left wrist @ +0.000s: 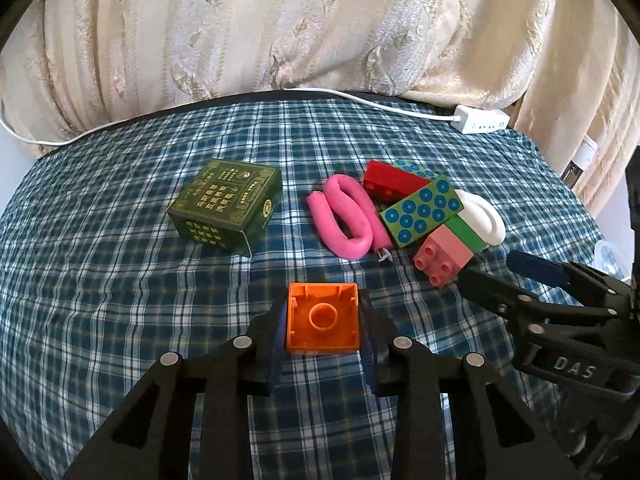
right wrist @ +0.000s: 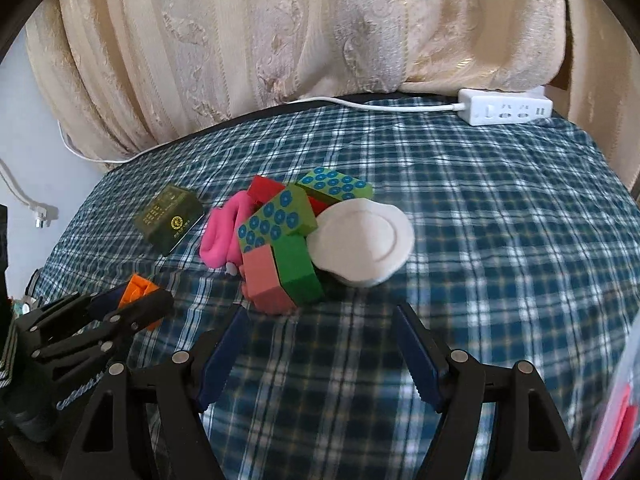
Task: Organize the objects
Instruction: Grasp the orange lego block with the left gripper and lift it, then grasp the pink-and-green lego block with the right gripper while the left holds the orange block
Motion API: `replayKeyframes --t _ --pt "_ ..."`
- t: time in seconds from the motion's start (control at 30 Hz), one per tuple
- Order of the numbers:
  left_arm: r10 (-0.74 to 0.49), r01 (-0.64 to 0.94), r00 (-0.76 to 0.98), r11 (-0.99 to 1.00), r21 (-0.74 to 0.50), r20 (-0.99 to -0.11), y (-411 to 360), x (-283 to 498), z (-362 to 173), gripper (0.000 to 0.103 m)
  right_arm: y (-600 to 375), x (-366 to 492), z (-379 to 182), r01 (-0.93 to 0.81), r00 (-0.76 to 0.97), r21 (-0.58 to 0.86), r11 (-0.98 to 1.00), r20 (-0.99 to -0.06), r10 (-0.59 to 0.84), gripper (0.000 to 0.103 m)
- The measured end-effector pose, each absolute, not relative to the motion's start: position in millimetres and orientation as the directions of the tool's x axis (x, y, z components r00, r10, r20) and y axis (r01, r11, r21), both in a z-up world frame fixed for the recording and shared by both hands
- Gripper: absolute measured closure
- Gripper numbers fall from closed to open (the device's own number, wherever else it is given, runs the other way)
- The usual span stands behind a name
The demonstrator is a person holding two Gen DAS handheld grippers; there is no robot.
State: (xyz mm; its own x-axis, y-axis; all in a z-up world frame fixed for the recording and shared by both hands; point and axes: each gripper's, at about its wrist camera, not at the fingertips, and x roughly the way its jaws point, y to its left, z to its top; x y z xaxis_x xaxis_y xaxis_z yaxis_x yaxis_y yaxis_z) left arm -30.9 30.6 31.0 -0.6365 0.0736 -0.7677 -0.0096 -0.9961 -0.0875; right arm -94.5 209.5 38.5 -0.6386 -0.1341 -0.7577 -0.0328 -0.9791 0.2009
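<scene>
Left gripper (left wrist: 322, 326) is clamped on the orange block (left wrist: 322, 317), hollow underside facing the camera, held low over the plaid cloth (left wrist: 120, 300) at about 6 o'clock in the left wrist view. Right gripper (right wrist: 320, 344) has its jaws spread with nothing between them, aimed at the pile at 12 o'clock from it — pink block (right wrist: 264, 276) and green block (right wrist: 298, 270) nearest, dotted blocks (right wrist: 276, 220) stacked behind, white round piece (right wrist: 362, 240) touching them on the right, pink loop (right wrist: 222, 232) at 10 o'clock, dark green box (right wrist: 168, 218) apart beyond it. Looks like the sorting step is mid-carry: orange block needs a drop spot — probably by the other blocks. Next move needs a clear flat patch; the pile looks loose, so a nudge could topple it.
</scene>
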Motion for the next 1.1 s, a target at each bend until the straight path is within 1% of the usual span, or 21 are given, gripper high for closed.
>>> replayKeyframes --t 0.17,0.37,0.53,0.63,0.7,1.1 --pt "0.063 0.006 -0.630 -0.996 -0.086 -0.774 29 -31 29 0.071 202 -105 36 -0.006 -0.631 0.194 -0.981 -0.761 -0.147 0.025" --pt "0.059 0.018 -0.630 -0.996 -0.091 -0.775 28 -31 29 0.071 197 -117 33 0.012 -0.623 0.186 -0.983 -0.768 -0.153 0.033" --pt "0.058 0.022 -0.627 -0.996 -0.092 -0.777 28 -31 29 0.071 194 -125 31 0.023 -0.622 0.179 -0.984 -0.768 -0.155 0.035" --pt "0.057 0.025 -0.625 -0.995 -0.093 -0.778 27 -31 28 0.071 192 -127 30 0.028 -0.623 0.174 -0.984 -0.767 -0.154 0.041" --pt "0.058 0.024 -0.625 -0.995 -0.093 -0.779 27 -31 28 0.071 191 -127 30 0.030 -0.624 0.171 -0.985 -0.766 -0.152 0.054" --pt "0.066 0.006 -0.626 -0.996 -0.090 -0.777 32 -31 29 0.071 193 -108 32 0.021 -0.637 0.181 -0.983 -0.756 -0.153 0.055"
